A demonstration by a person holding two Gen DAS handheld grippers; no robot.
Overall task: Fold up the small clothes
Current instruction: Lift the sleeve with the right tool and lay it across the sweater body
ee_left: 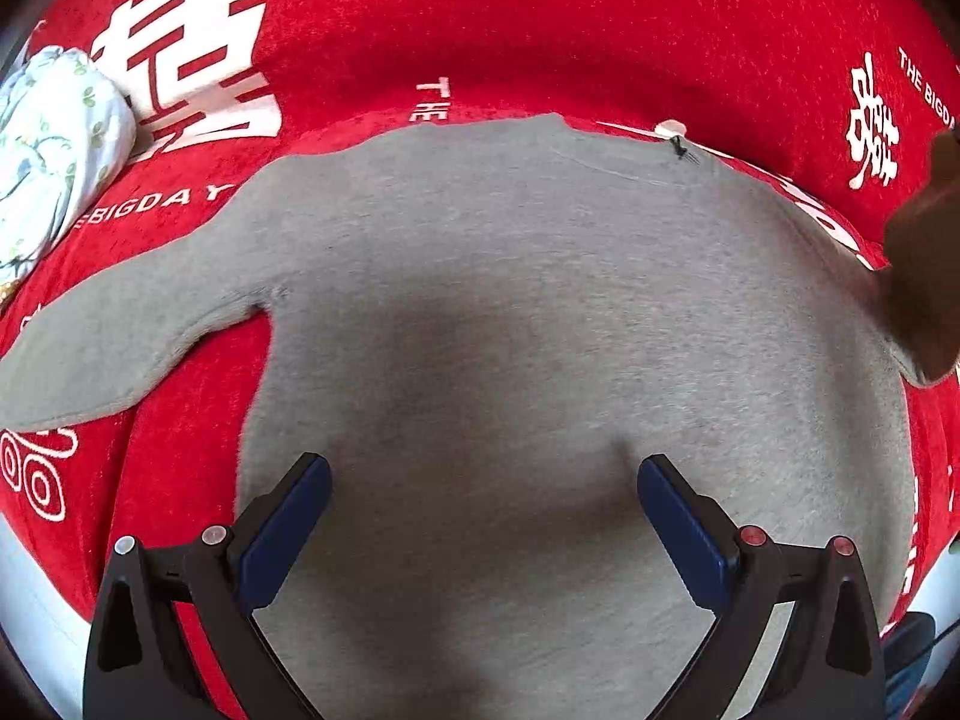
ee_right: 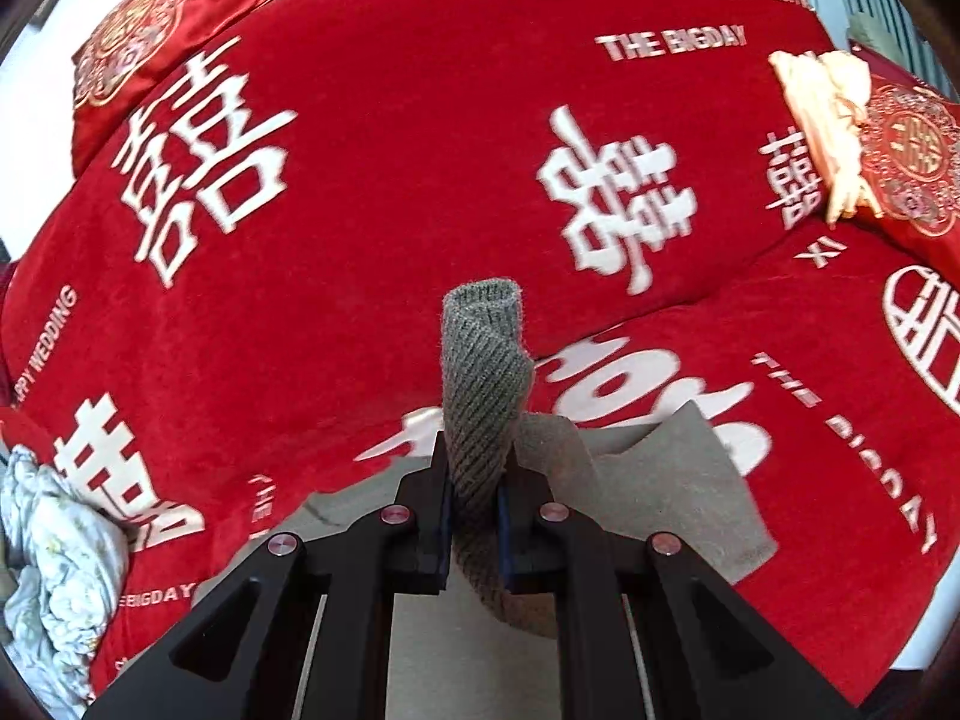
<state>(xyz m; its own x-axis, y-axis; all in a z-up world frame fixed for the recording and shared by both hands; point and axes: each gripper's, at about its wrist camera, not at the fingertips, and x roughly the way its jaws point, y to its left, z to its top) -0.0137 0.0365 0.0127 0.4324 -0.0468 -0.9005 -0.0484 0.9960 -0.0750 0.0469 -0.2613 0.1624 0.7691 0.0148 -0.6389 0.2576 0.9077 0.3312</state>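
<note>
Across a red blanket [ee_left: 600, 18] printed with large white characters and lettering lies a small grey sweater [ee_left: 510, 300], spread flat and smooth, its body filling the middle of my left camera's view. One sleeve [ee_left: 114, 348] stretches out flat to the left side of that view, tapering to a rounded end. My left gripper [ee_left: 483, 492] points steeply down over the sweater's body with its two blue-padded fingers [ee_left: 288, 528] spread wide apart and nothing between them. My right gripper [ee_right: 474, 510] is clamped tight on the other sleeve's ribbed cuff [ee_right: 483, 396], which stands up between the black jaws like a short tube, its open end uppermost, lifted above the rest of the grey fabric. A crumpled pale floral cloth [ee_right: 54, 546] sits at the blanket's left edge, well apart from the sweater. Red embroidered cushions [ee_right: 138, 30] lie at the far corners.
</note>
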